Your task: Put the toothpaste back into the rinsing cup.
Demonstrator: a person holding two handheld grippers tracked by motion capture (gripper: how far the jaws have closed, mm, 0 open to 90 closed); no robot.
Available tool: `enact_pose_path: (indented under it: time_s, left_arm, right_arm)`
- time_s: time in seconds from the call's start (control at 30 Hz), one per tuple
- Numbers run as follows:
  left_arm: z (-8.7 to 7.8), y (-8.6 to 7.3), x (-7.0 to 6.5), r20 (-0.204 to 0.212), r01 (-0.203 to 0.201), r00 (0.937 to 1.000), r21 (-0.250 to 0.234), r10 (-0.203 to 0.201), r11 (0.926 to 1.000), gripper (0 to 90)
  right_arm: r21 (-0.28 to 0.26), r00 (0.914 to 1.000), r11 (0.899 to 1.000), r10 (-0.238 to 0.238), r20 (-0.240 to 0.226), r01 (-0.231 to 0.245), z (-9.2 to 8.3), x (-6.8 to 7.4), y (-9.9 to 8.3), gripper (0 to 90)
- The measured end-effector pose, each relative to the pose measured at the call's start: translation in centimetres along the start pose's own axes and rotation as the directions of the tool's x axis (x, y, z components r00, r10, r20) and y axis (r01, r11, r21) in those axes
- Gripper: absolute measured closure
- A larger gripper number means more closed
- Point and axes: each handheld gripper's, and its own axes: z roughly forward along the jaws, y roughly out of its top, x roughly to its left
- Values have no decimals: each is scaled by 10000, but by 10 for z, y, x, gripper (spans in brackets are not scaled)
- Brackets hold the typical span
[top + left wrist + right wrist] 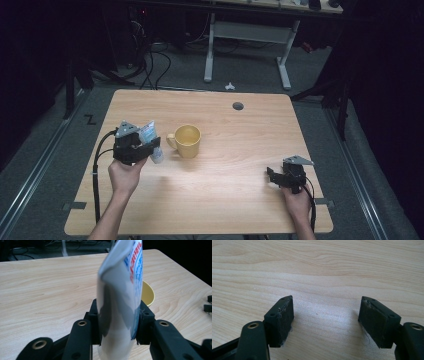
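Note:
My left gripper (150, 146) is shut on a white tube with blue and red print (149, 135), held just left of a yellow mug (186, 140) on the wooden table (240, 130). In the left gripper view the tube (120, 297) stands upright between the two black jaws, its crimped end up, and the mug's rim (148, 293) peeks out behind it. My right gripper (272, 176) rests low over the table near the front right, held by a hand. Its jaws stand wide apart in the right gripper view, its midpoint (325, 320) over bare wood.
A round cable hole (238, 106) sits near the table's far edge. Beyond the table a white desk frame (247, 45) and cables lie on the dark floor. A black cable (97, 165) trails from the left gripper.

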Motion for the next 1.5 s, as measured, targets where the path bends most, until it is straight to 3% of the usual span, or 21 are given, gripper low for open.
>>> enact_pose_path:
  time_s: [0.33,0.83,1.23,1.4,1.5]
  left_arm:
    - [-2,14,0,160,-104,9998,-77,105,9999,655]
    - [9,30,-10,617,-239,9978,-104,245,9997,656]
    - [18,45,-17,713,-522,9961,-118,529,9986,656]
    - [22,48,-17,874,-287,9957,-321,314,9991,657]
    - [24,49,-18,841,-398,9956,-230,416,9989,657]
  right_arm:
    - [5,10000,10000,15,4,-15,0,0,0,285]
    - [3,10000,10000,15,3,-15,0,0,0,285]
    - [5,10000,10000,22,9,-22,0,0,0,285]
    - [4,10000,10000,22,10,-22,0,0,0,285]
    - [5,10000,10000,19,10,-19,0,0,0,285]
